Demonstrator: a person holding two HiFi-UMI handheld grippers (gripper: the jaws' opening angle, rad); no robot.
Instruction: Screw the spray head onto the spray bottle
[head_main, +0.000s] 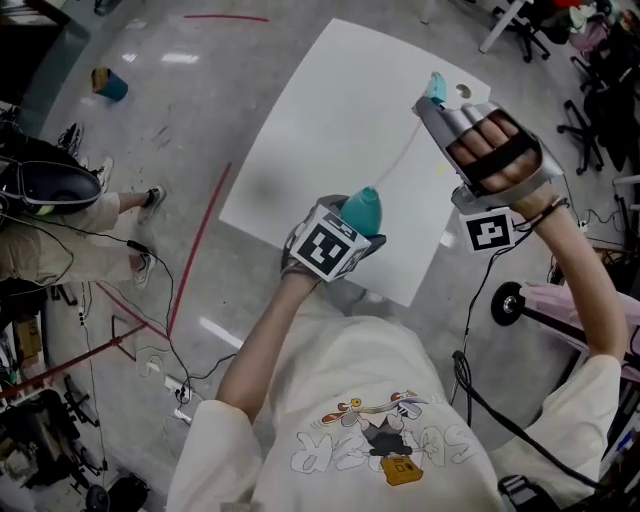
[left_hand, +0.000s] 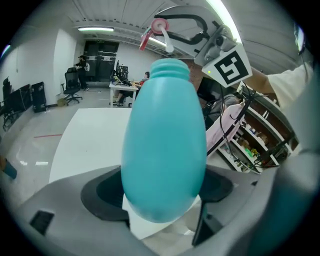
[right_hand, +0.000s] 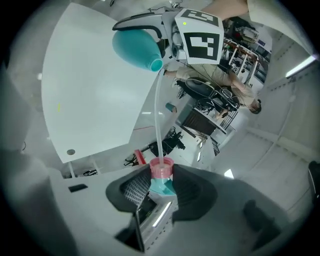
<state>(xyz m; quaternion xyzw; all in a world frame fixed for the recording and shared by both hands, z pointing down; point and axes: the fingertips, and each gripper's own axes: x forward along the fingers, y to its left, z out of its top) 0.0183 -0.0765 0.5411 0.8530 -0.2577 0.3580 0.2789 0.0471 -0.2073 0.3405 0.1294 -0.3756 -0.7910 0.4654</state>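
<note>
My left gripper (head_main: 352, 222) is shut on a teal egg-shaped spray bottle (head_main: 364, 208), low on its body, above the near edge of the white table (head_main: 320, 120). In the left gripper view the bottle (left_hand: 162, 145) fills the middle, its threaded neck (left_hand: 170, 67) bare and pointing away. My right gripper (head_main: 440, 100) is raised at the upper right, shut on the spray head (head_main: 436, 88). The spray head's pink collar (right_hand: 161, 169) sits between the pads. Its thin clear tube (right_hand: 158, 115) runs to the bottle's mouth (right_hand: 156, 64); how deep its tip sits I cannot tell.
The table has a small round hole (head_main: 462, 92) near its far right corner. A person sits at the left (head_main: 60, 210) among cables. A teal cup (head_main: 108, 85) stands on the floor. Office chairs (head_main: 590, 110) are at the upper right.
</note>
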